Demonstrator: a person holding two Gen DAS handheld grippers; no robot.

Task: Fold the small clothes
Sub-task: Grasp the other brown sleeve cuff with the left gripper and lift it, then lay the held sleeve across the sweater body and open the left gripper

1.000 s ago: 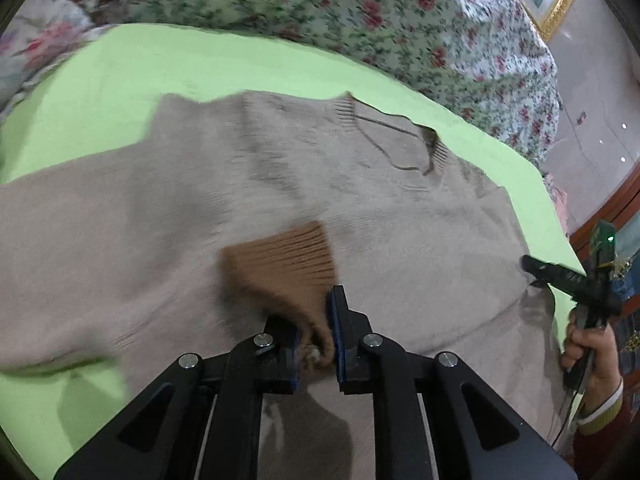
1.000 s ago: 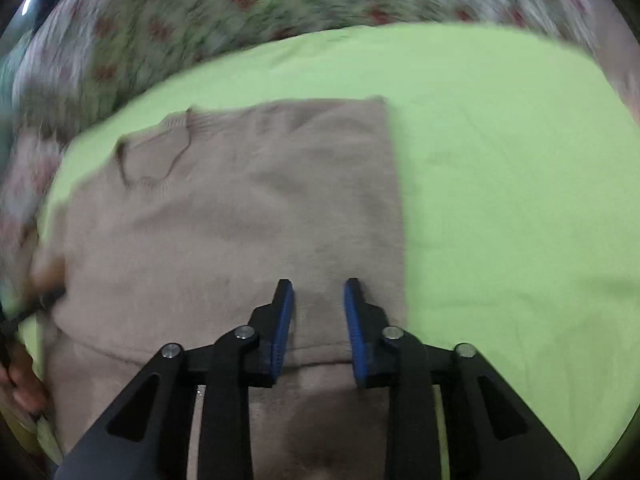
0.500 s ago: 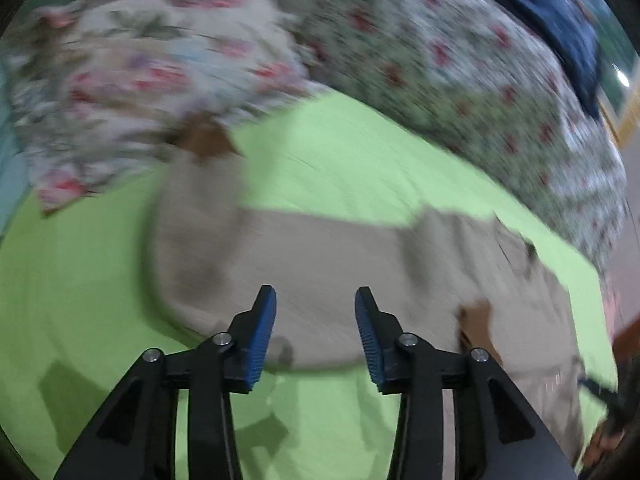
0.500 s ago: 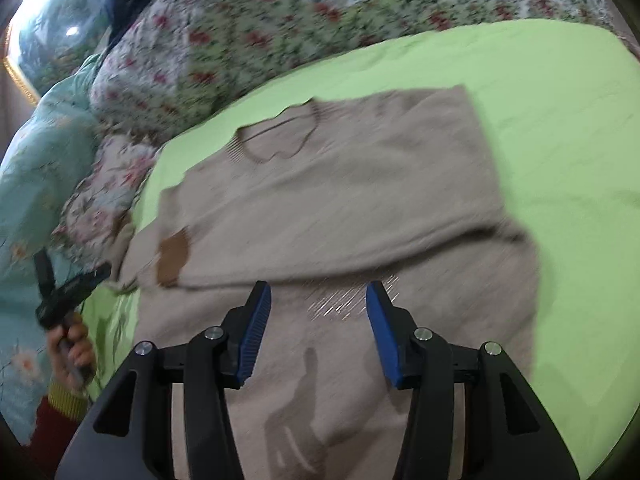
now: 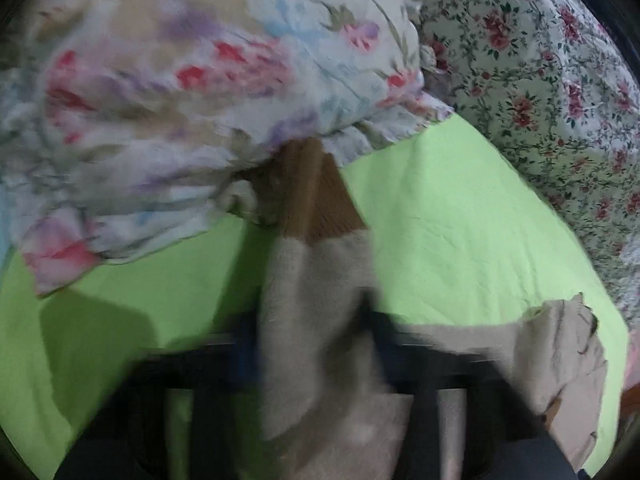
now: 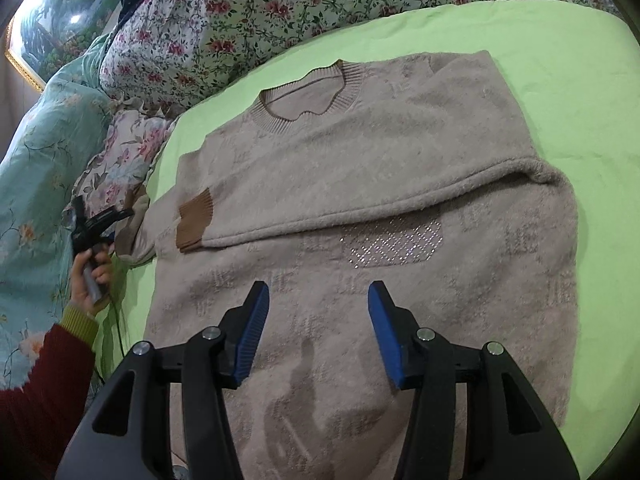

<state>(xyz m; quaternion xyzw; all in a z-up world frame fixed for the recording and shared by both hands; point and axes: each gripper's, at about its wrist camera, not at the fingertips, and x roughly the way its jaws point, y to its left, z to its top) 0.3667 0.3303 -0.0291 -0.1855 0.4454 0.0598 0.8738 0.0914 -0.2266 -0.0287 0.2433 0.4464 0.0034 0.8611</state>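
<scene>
A beige knit sweater (image 6: 360, 140) lies flat on the green sheet (image 6: 580, 60), neck toward the pillows. One sleeve is folded across its chest, with the brown cuff (image 6: 195, 218) resting at the sweater's left side. The other sleeve (image 5: 316, 300) runs out toward a floral pillow, and its brown cuff (image 5: 320, 200) touches the pillow. My left gripper (image 5: 316, 344) is blurred and its jaws are closing, with this sleeve filling the gap between them. The same gripper (image 6: 120, 216) shows in the right wrist view, held by a hand (image 6: 92, 276). My right gripper (image 6: 316, 300) hovers open over the sweater's lower body, holding nothing.
A floral pillow (image 5: 180, 80) lies close against the outstretched sleeve's cuff. A rose-print quilt (image 5: 540, 80) borders the far side of the sheet and a teal quilt (image 6: 36, 160) the left. A framed picture (image 6: 48, 20) hangs beyond. A sparkly patch (image 6: 396, 242) marks the sweater's front.
My left gripper released the cuff on the sweater's chest, opened, swung left to the other sleeve by the pillow and came in around it. My right gripper opened wider.
</scene>
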